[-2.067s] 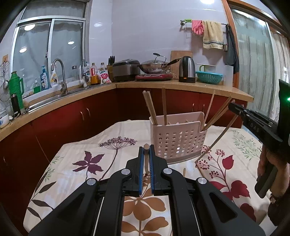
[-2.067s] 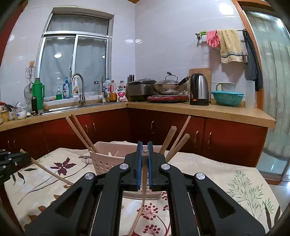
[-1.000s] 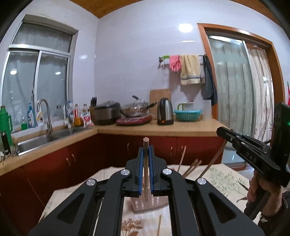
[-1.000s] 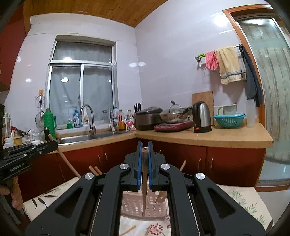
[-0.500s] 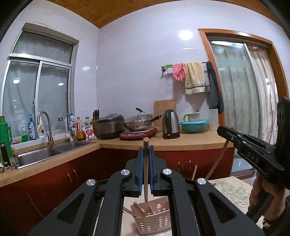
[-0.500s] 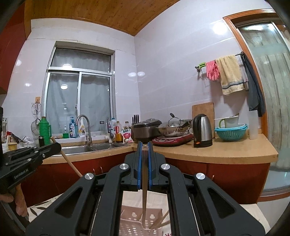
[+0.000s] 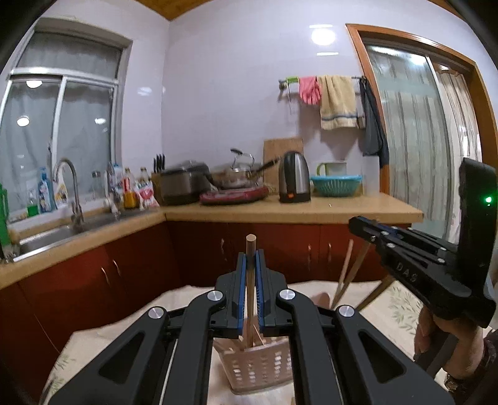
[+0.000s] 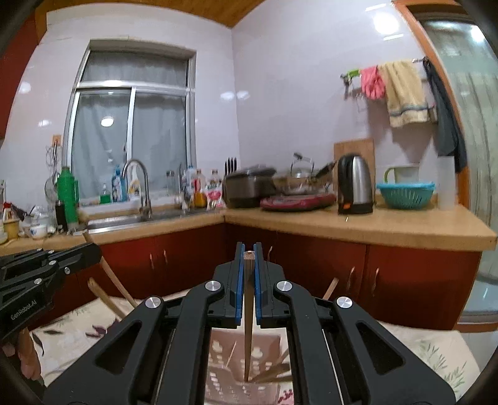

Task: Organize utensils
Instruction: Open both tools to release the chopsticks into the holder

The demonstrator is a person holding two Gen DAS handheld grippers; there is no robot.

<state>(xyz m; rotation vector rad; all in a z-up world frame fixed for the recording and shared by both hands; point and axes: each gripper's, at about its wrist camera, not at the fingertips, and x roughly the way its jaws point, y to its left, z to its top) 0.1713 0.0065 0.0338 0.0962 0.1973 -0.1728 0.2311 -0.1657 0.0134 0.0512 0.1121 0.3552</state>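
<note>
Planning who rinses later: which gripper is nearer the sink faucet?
Left. Both are shut on chopsticks above the pink basket, but the left gripper sits on the faucet side, while the right gripper is farther over, toward the glass door.

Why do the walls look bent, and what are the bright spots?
Both views are fisheye, so the door frame and window bow. Ceiling-lamp glare hits the tiles in the left view and in the right. The right view's countertop items are slightly blurred.

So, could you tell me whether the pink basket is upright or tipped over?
Upright: the pink basket stands on its base, opening upward, chopsticks sticking out.
</note>
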